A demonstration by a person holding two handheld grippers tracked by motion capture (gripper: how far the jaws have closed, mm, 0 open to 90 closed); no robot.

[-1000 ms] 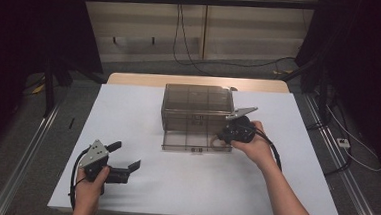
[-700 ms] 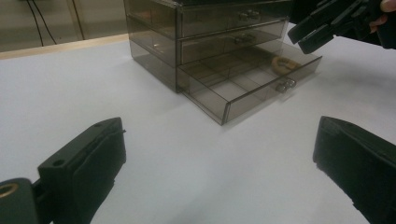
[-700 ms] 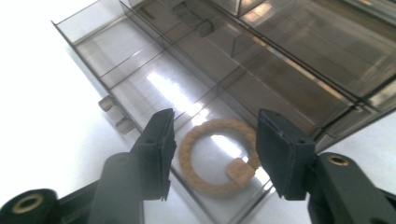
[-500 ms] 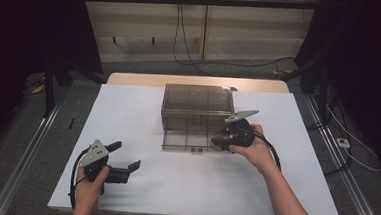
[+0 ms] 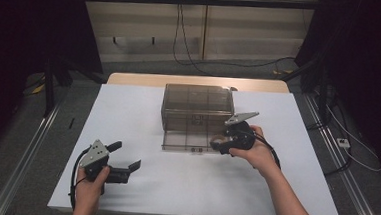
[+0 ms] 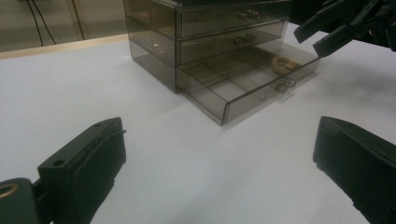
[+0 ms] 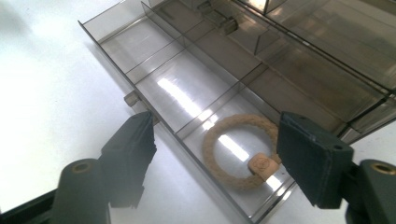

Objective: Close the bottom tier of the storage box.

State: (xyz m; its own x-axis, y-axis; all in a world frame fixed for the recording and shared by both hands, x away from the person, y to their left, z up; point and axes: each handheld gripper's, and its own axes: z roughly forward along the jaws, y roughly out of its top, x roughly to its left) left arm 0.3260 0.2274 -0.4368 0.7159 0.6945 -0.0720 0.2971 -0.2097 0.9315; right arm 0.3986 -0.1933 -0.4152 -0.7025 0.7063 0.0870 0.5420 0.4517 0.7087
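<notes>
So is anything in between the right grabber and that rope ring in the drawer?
No. The right gripper hangs open just above the ring, which lies flat in an end compartment of the open drawer. Nothing visible sits between them.

A white table top [image 5: 128, 113] with a pale wooden far edge [image 5: 195, 81] stands on a grey floor [image 5: 20, 147]; behind it runs a beige panelled wall [image 5: 149, 20] with hanging black cables [image 5: 180, 32]; dark curtains [image 5: 28, 22] flank both sides.
</notes>
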